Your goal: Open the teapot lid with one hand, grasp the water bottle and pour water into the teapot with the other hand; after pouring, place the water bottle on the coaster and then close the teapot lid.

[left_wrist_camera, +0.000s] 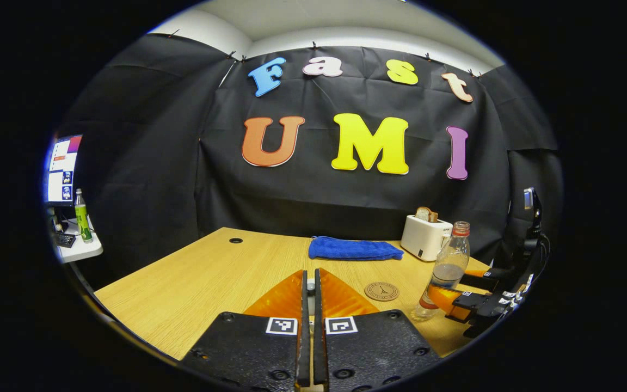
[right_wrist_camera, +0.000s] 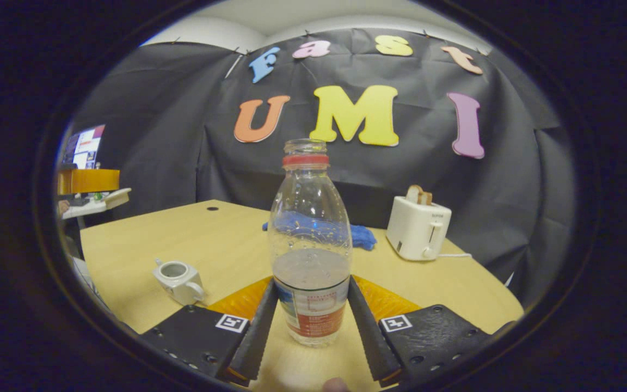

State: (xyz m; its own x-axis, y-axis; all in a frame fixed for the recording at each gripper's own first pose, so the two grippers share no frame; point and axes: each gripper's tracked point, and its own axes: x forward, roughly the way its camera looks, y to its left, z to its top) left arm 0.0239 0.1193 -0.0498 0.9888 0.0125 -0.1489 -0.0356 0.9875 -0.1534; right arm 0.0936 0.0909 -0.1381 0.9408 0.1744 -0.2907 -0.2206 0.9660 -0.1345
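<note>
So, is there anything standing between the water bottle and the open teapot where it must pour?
Nothing visible does. In the right gripper view, the clear plastic water bottle stands between the right gripper fingers, and bare wooden table lies between it and the small white lidless teapot.

A clear water bottle (right_wrist_camera: 310, 245) with a red neck ring and a red-and-white label stands on a light wood-grain table (right_wrist_camera: 194, 239). Nearby sit a white teapot (right_wrist_camera: 179, 280), a bright blue cloth (left_wrist_camera: 354, 249), a cream-white toaster (right_wrist_camera: 418, 227) holding 1 brown slice, and a brown coaster (left_wrist_camera: 381, 291) with a dark emblem.
</note>
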